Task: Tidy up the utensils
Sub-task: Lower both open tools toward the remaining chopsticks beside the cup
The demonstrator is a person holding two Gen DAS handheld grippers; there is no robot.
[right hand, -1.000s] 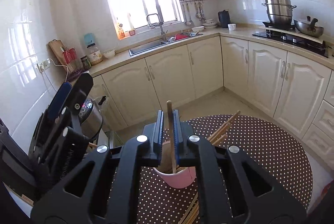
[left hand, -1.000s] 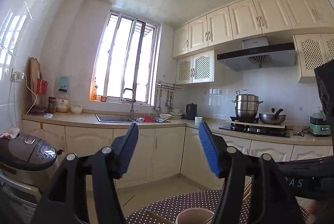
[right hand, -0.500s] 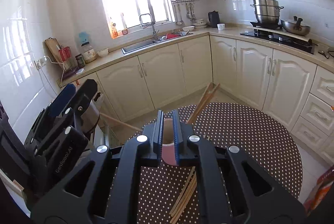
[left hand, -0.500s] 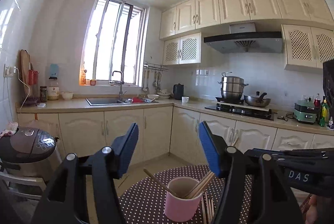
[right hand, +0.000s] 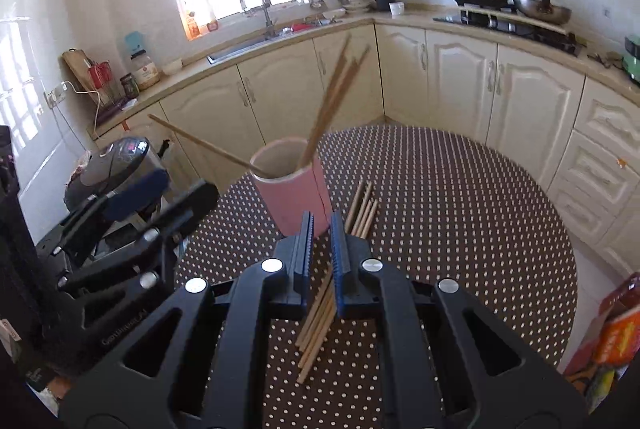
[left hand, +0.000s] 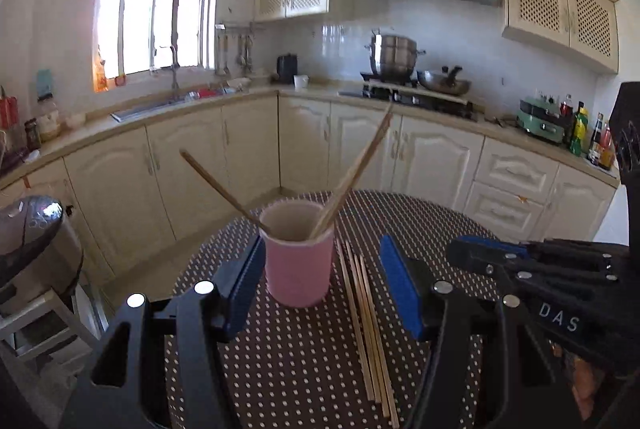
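A pink cup (left hand: 298, 261) (right hand: 294, 197) stands on the dotted round table (left hand: 280, 369) (right hand: 460, 229). Three wooden chopsticks (left hand: 356, 169) (right hand: 336, 97) lean in it, one of them tilted far left. Several loose chopsticks (left hand: 370, 333) (right hand: 362, 207) lie on the cloth right of the cup. My left gripper (left hand: 322, 285) (right hand: 168, 195) is open and empty, with the cup just ahead of its gap, nearer the left finger and not touching it. My right gripper (right hand: 322, 233) (left hand: 540, 269) is shut with nothing in it, hovering over the loose chopsticks near the cup.
A rice cooker (left hand: 32, 229) (right hand: 116, 157) sits on a stand left of the table. Cream cabinets and a counter with sink and stove run behind. An orange box (right hand: 612, 333) lies at the table's right edge.
The chopstick the right gripper held a second ago now leans in the cup, and that gripper has drawn back and down. The left gripper has tipped down and sunk toward the cup.
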